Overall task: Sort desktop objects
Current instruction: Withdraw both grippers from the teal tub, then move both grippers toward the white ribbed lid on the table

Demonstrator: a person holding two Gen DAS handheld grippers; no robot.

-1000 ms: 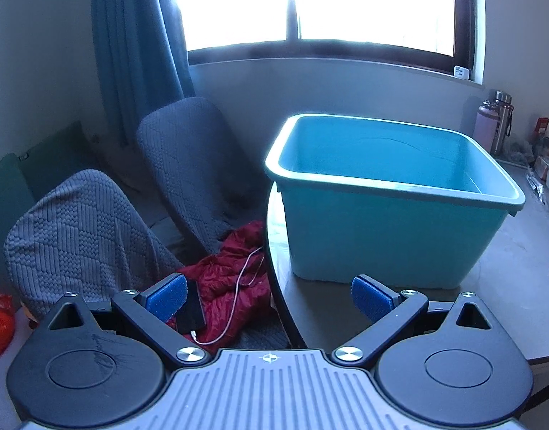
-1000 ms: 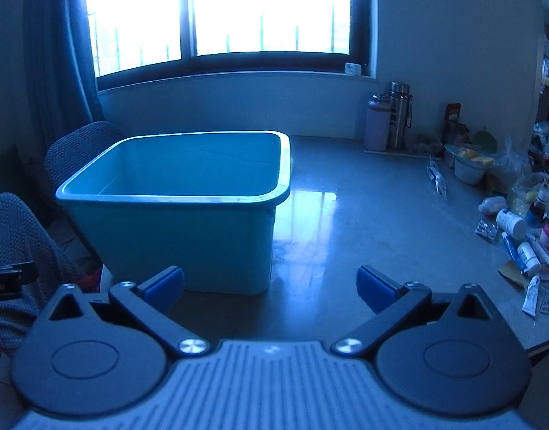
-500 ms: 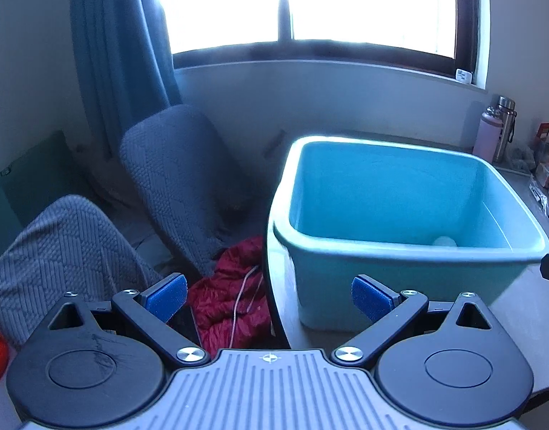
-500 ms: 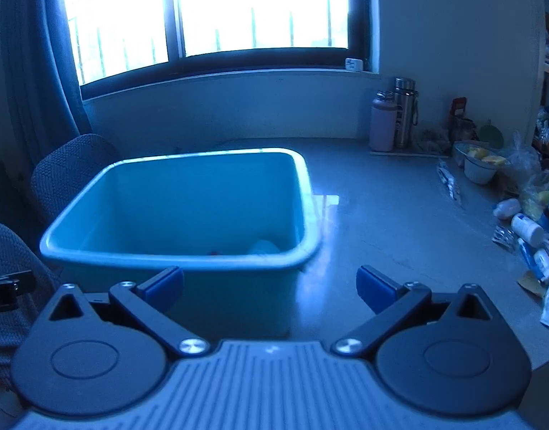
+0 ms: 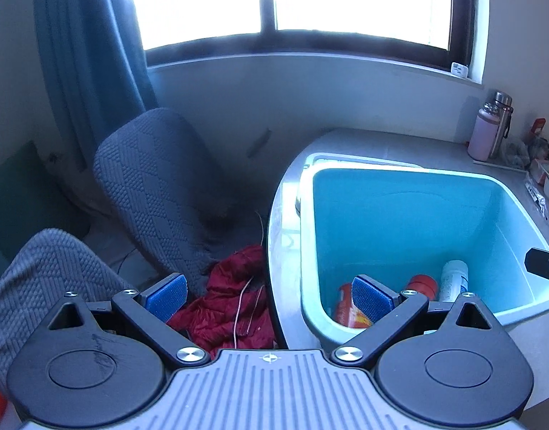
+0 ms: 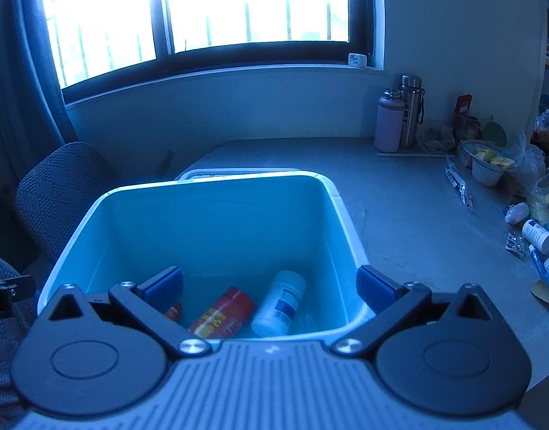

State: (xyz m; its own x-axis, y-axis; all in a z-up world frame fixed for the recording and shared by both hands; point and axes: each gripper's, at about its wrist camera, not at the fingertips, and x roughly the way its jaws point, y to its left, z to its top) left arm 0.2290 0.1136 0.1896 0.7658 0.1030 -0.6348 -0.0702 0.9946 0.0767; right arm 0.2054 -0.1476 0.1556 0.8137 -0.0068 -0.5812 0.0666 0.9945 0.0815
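Observation:
A teal plastic bin (image 5: 410,222) (image 6: 217,215) stands on the grey table near its left edge. On its floor lie a red bottle (image 6: 222,317) (image 5: 423,285), a white bottle (image 6: 279,302) (image 5: 453,279) and a red-orange packet (image 5: 348,308). My left gripper (image 5: 269,294) is open and empty, hovering over the bin's near-left corner and the table edge. My right gripper (image 6: 269,285) is open and empty, held above the bin's near rim and looking down into it. Loose bottles and tubes (image 6: 536,236) lie at the table's right side.
Two flasks (image 6: 400,118) stand by the back wall, with a bowl (image 6: 487,165), bags and packets to the right. Left of the table are two grey chairs (image 5: 159,182) and a red jacket (image 5: 231,308) with a white cable. A white lid (image 6: 245,172) shows behind the bin.
Both grippers have risen and tipped downward, so the views now look into the bin and show the items on its floor. Both stay open and empty.

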